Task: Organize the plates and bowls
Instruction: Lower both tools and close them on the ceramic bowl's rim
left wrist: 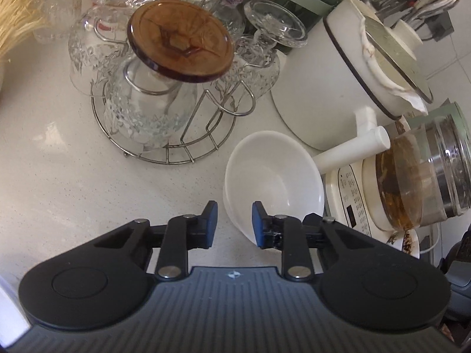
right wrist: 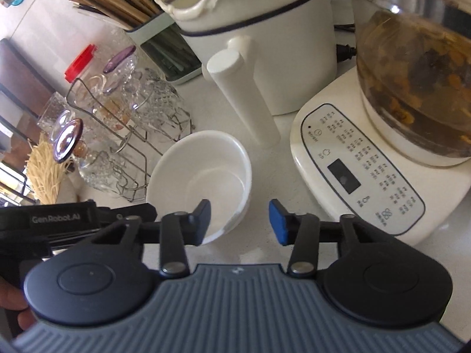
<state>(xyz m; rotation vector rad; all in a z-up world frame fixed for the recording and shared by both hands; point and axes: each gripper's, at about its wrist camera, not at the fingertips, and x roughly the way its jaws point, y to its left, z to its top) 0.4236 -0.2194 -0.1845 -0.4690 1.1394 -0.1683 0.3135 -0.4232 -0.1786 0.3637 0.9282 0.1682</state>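
Note:
A white bowl (left wrist: 273, 182) stands empty on the pale speckled counter, between a wire glass rack and a kettle base. My left gripper (left wrist: 234, 223) is low at the bowl's near-left rim, one blue pad outside the wall and the other over the inside. The pads stand apart from the rim, so the gripper is open. In the right wrist view the same bowl (right wrist: 200, 176) lies just ahead. My right gripper (right wrist: 240, 222) straddles its near-right rim, its left finger over the inside and the other outside. It is open with a wide gap. The left gripper's black body (right wrist: 73, 220) shows at the left.
A wire rack (left wrist: 164, 147) holds upturned glass cups left of the bowl. A white electric pot (left wrist: 323, 88) with a long handle (right wrist: 244, 97) stands behind it. A glass kettle on a base with a control panel (right wrist: 362, 170) crowds the right. Behind are a chopstick holder (right wrist: 153, 32) and a small stained dish (left wrist: 409, 238).

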